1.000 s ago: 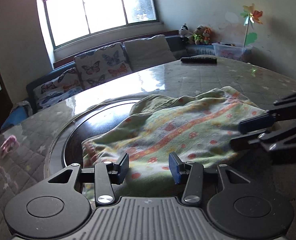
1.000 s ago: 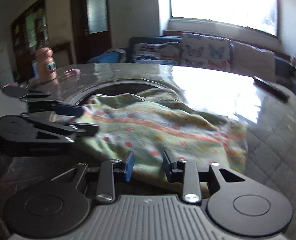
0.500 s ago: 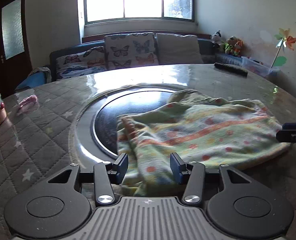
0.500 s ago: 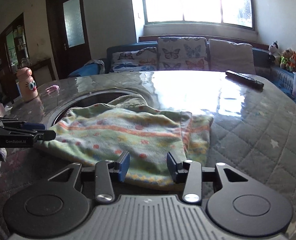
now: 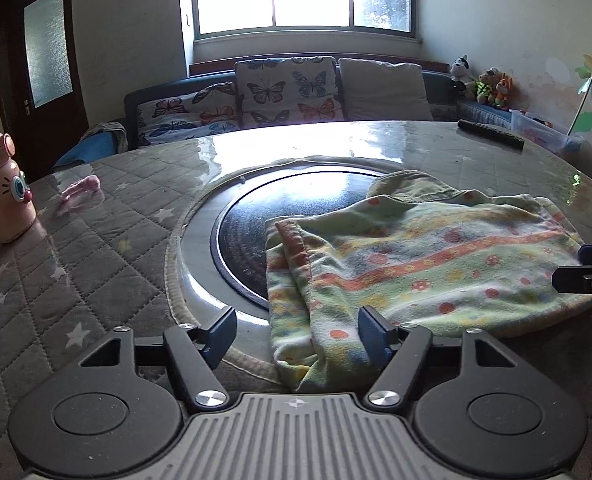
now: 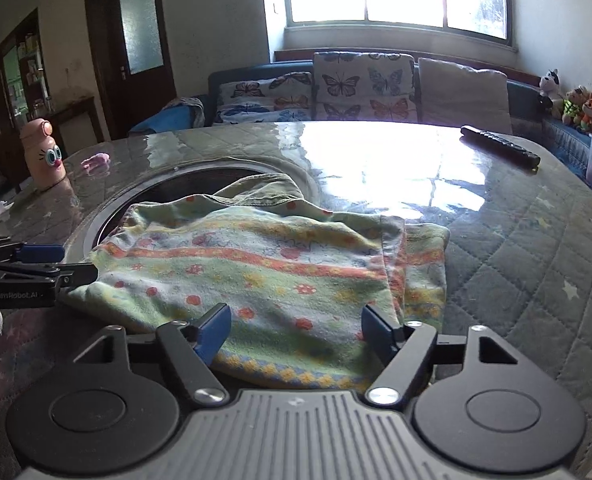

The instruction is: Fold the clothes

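Now: both grippers are letting go at the near edge of the table.
Risk: the near left corner of the garment is bunched and hangs a little off the flat; a careless next grab could catch one layer only and pull the fold open.
Risk, second: part of the cloth lies over the dark round inset at the table's middle, so a drag toward the far edge may snag on its rim.
Garment look: soft towelling, pale green with orange stripes and red dots, folded to a rough rectangle, doubled edges at its left and right ends, an olive collar at the far side.
Garment place: centre of the table, toward the near edge.
Left gripper: jaws opening, cloth between them, pads not pressing it.
Right gripper: jaws opening over the near hem, nothing gripped.
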A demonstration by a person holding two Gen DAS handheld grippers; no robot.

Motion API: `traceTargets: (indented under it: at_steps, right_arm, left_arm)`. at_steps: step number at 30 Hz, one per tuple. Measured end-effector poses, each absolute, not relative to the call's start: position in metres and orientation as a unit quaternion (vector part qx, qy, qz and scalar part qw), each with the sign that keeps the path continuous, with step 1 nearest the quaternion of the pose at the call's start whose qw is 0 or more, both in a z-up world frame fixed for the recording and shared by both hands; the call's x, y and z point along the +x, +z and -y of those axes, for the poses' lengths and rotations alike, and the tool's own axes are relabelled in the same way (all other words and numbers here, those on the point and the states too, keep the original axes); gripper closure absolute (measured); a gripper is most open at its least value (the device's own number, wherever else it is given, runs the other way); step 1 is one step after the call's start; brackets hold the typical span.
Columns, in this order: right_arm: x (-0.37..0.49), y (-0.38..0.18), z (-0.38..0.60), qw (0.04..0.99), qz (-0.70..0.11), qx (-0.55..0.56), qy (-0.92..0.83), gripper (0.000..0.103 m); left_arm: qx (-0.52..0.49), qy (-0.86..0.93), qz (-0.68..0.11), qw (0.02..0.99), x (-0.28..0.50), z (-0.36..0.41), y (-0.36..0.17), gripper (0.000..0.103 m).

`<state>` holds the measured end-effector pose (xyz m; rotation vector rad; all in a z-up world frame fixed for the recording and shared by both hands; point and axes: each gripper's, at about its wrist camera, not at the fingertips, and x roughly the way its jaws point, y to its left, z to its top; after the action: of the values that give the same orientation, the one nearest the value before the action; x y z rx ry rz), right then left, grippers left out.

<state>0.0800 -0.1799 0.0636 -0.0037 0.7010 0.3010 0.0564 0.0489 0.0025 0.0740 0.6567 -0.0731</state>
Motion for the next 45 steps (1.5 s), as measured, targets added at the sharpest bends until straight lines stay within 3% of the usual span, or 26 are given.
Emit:
traceTargets:
  at_steps: [9, 12, 22, 45]
  right_arm:
    - [0.083, 0.067, 0.168, 0.928, -0.349, -0.020, 0.131, 0.017]
    - [0.083, 0.067, 0.166, 0.928, -0.349, -0.030, 0.126, 0.007]
    - [0.084, 0.067, 0.159, 0.927, -0.354, -0.054, 0.113, 0.000]
    - [0.082, 0.085, 0.147, 0.934, -0.331, -0.127, 0.045, 0.000]
  left_arm:
    - [0.042, -0.024, -0.324, 0.945, 0.056, -0.050, 0.002, 0.020]
    - [0.044, -0.017, -0.326, 0.944, 0.057, -0.051, 0.002, 0.013]
    - [0.046, -0.008, -0.329, 0.943, 0.060, -0.053, 0.000, 0.001]
    - [0.044, -0.016, -0.316, 0.948, 0.054, -0.047, 0.018, 0.000]
